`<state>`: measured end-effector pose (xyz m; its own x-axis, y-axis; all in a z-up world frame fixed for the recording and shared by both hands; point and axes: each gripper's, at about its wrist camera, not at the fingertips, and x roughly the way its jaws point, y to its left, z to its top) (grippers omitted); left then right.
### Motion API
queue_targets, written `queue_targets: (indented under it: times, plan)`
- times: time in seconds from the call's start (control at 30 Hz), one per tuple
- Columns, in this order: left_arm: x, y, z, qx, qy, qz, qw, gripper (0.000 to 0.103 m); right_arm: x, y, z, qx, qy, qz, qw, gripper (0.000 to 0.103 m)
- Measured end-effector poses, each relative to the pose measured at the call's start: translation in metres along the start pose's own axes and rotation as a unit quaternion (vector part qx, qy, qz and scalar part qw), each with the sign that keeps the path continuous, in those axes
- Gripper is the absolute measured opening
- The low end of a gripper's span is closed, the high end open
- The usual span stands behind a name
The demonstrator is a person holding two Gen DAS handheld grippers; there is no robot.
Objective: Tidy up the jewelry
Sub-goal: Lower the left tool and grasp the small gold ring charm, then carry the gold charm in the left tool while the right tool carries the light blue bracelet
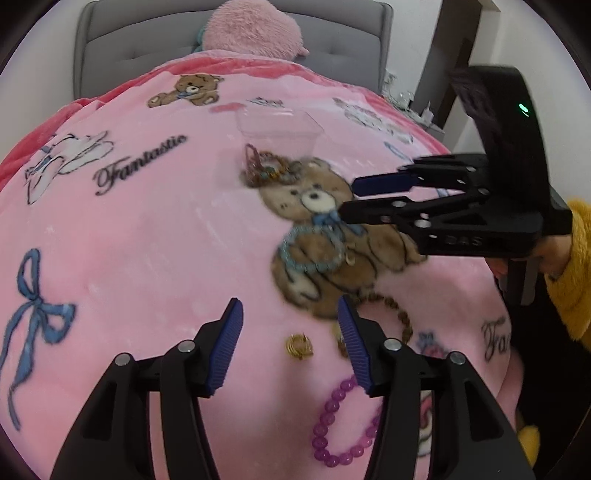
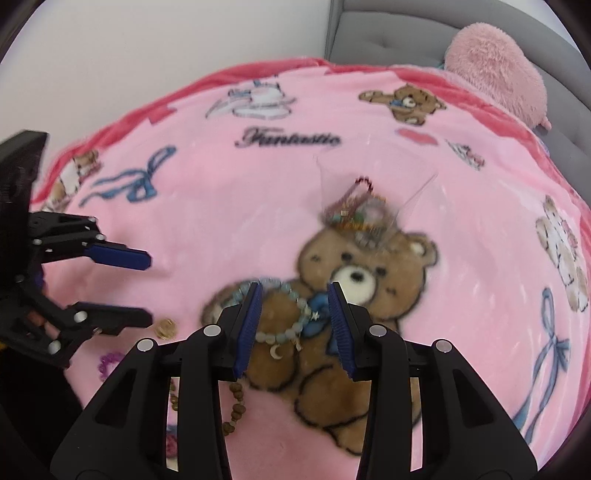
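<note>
A clear plastic box (image 1: 279, 127) stands on the pink blanket with a heap of jewelry (image 1: 267, 168) in it; the heap also shows in the right wrist view (image 2: 364, 216). A pale blue bead bracelet (image 2: 291, 314) lies on the printed bear, between my right gripper's (image 2: 295, 325) open fingers; it also shows in the left wrist view (image 1: 312, 249). A gold ring (image 1: 299, 346), a brown bead strand (image 1: 400, 314) and a purple bead bracelet (image 1: 332, 424) lie near my left gripper (image 1: 290, 339), which is open and empty. The right gripper also shows in the left wrist view (image 1: 349, 201).
The pink printed blanket (image 1: 147, 240) covers a bed with a grey padded headboard (image 1: 122, 37). A pink plush pillow (image 1: 251, 27) lies at the head. A white wall and a dark frame (image 1: 450, 55) stand at the right.
</note>
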<state>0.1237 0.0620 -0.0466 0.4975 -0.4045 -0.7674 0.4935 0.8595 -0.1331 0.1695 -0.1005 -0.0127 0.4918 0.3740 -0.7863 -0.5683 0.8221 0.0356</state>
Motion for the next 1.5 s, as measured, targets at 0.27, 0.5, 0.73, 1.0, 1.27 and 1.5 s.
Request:
queue_targets:
  times: [0.27, 0.5, 0.73, 1.0, 1.27, 1.5]
  plan:
    - [0.016, -0.003, -0.013, 0.014, 0.032, -0.005, 0.9994, 0.055, 0.033, -0.001, -0.005, 0.014, 0.036, -0.009, 0.999, 0.043]
    - [0.023, -0.003, -0.017, 0.011, 0.048, -0.019, 0.9986, 0.055, 0.047, -0.002, -0.008, 0.026, 0.051, -0.005, 0.998, 0.043]
    - [0.028, 0.003, -0.017, 0.004, 0.053, -0.016, 0.9985, 0.039, 0.052, -0.003, -0.011, 0.031, 0.052, -0.004, 0.998, 0.042]
    - [0.030, 0.004, -0.016, 0.012, 0.053, 0.001, 0.9985, 0.024, 0.051, 0.001, -0.013, 0.015, 0.043, -0.021, 0.999, 0.026]
    - [0.026, 0.001, -0.016, 0.019, 0.042, 0.002, 0.9989, 0.016, 0.044, -0.001, -0.017, 0.023, 0.029, -0.026, 0.999, 0.013]
    - [0.017, -0.001, -0.015, 0.018, 0.024, -0.001, 0.9995, 0.016, 0.025, 0.000, -0.013, 0.026, 0.001, -0.010, 1.000, 0.011]
